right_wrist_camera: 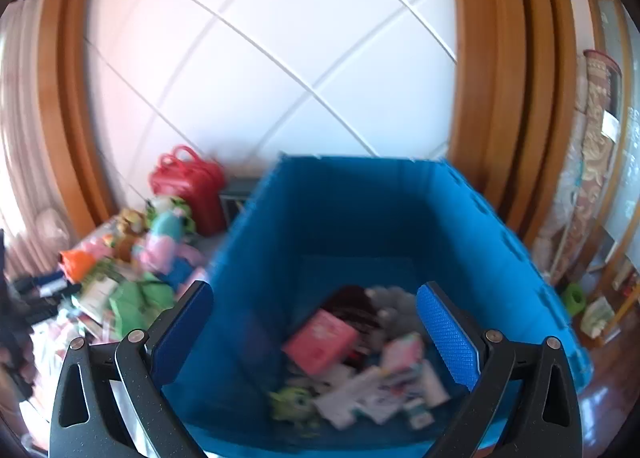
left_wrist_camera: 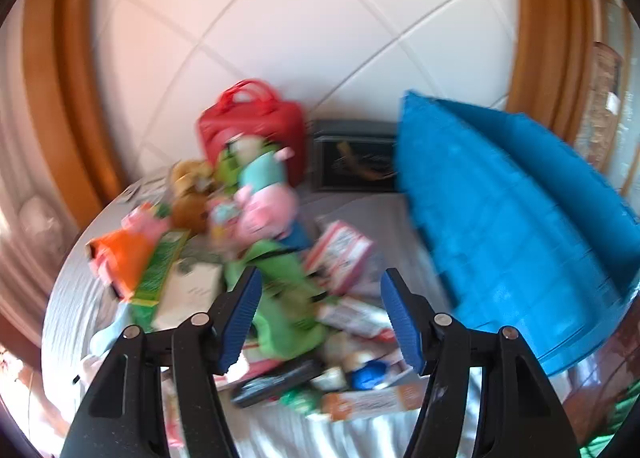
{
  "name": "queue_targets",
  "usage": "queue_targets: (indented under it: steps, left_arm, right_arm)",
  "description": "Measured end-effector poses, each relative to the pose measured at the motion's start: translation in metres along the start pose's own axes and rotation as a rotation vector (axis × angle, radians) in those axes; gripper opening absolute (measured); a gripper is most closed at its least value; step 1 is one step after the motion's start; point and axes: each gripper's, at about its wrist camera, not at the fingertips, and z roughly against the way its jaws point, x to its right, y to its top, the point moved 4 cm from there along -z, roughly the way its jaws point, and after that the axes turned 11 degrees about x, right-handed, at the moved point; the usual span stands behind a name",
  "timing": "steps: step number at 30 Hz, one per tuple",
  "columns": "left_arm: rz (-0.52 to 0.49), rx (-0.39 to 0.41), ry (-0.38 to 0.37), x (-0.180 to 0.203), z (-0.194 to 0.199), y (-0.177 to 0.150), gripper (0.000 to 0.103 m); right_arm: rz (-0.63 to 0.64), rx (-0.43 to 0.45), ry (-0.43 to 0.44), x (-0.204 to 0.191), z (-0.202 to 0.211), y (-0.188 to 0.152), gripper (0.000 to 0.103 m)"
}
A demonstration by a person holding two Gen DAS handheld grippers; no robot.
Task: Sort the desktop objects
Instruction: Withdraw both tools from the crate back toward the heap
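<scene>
A blurred heap of toys, packets and boxes lies on the grey-covered table (left_wrist_camera: 80,298). My left gripper (left_wrist_camera: 320,290) is open and empty above the heap, with a green cloth item (left_wrist_camera: 288,298) between its fingers' lines of sight. A pink plush pig (left_wrist_camera: 264,209) sits behind it. My right gripper (right_wrist_camera: 316,306) is open and empty over the blue bin (right_wrist_camera: 460,209), which holds a pink box (right_wrist_camera: 324,342), a green plush (right_wrist_camera: 292,406) and several cards. The bin also shows in the left wrist view (left_wrist_camera: 500,209).
A red bag (left_wrist_camera: 256,125) and a dark box (left_wrist_camera: 352,157) stand at the back by the white tiled wall. An orange packet (left_wrist_camera: 120,258) lies at the left. Wooden frames flank the wall. A rolled rug (right_wrist_camera: 592,161) stands at the right.
</scene>
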Motion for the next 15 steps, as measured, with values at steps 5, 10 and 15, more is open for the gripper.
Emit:
queue_targets:
  steps: [5, 10, 15]
  left_arm:
    - [0.041, -0.084, 0.136, -0.108, -0.005, -0.045, 0.061]
    - [0.11, -0.179, 0.223, -0.213, -0.012, -0.093, 0.061]
    - [0.191, -0.296, 0.245, -0.303, -0.025, -0.142, 0.061]
  right_arm:
    - [0.045, 0.045, 0.074, -0.074, 0.005, 0.017, 0.103]
    - [0.046, -0.008, 0.136, -0.14, -0.017, 0.002, 0.103]
    - [0.115, -0.112, 0.147, -0.197, -0.05, -0.035, 0.103]
